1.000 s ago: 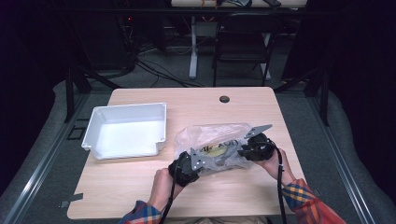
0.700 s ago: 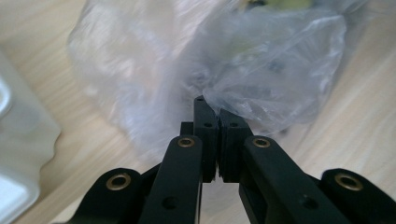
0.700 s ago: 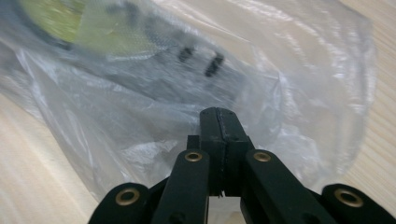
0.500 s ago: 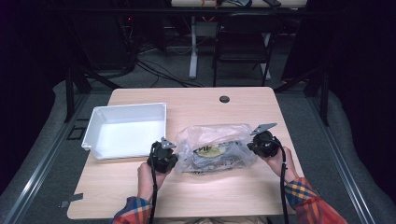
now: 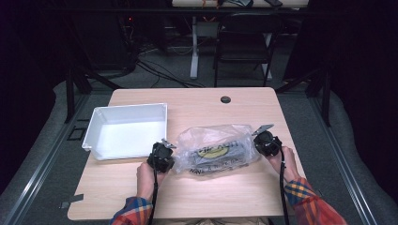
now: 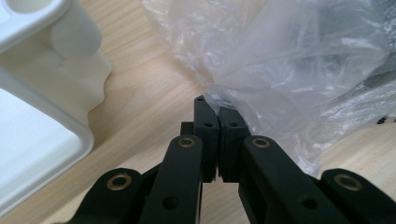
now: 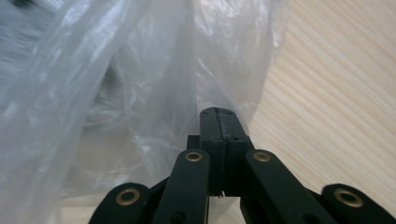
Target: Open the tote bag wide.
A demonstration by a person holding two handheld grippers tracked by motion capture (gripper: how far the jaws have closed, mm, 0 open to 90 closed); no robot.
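Clear plastic bag was stretched flat on table, just right of white tray, pinched at opposite ends by left gripper and right gripper, jaws clamped on film.

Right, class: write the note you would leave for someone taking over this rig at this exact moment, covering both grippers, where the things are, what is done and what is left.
Left gripper: jaws shut on the left edge of the clear plastic bag.
Right gripper: jaws shut on the bag's right edge.
The bag lies on the wooden table, holding a dark item with a yellow label. The white tray sits just left of the bag, apart from it and empty.
Done: both edges gripped.
Left, most likely: lift or open the bag and move the item toward the tray.
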